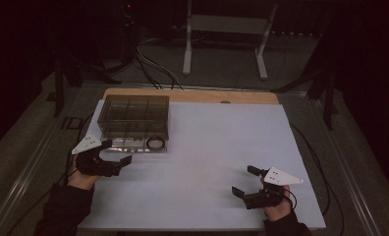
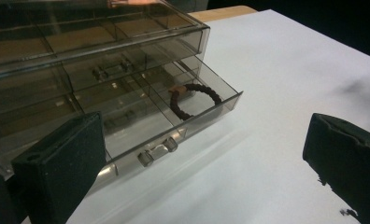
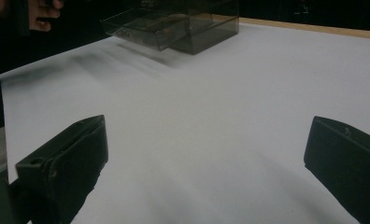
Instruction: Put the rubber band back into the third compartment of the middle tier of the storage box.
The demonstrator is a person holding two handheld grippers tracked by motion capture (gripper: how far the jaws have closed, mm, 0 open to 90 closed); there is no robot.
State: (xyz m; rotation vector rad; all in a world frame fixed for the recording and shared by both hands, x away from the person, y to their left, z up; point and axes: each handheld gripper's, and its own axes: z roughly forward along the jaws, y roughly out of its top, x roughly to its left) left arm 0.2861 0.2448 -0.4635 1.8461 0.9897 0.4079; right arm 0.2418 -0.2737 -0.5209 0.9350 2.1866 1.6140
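Standing on the far left part of the white table (image 1: 207, 162) is a smoky clear box (image 1: 136, 115), a small organiser with divided compartments on top and a low drawer (image 2: 174, 119) pulled out from its front. Everything else I place from that box. In the drawer's right-hand compartment, as the left gripper view shows it, lies a dark beaded ring (image 2: 195, 100), flat on the drawer floor; it may be a bracelet or a hair tie, the dim light makes that hard to settle. A small metal handle (image 2: 157, 150) sits on the drawer's front wall.

The left gripper (image 1: 116, 156) hangs just in front of the box, near the drawer's left front corner, its jaws spread wide with nothing between them. Its grey plate (image 1: 87, 143) points toward the box. The jaws do not touch the drawer; one stands close before the drawer's front, the other out over bare table.

The right gripper (image 1: 245, 181) is well apart from the box, off toward the near right part of the table, and aimed back across the white surface at it. Its jaws are also spread wide and empty. From its own view the box sits far off, drawer out, with the person's left hand (image 3: 43, 14) beside it.
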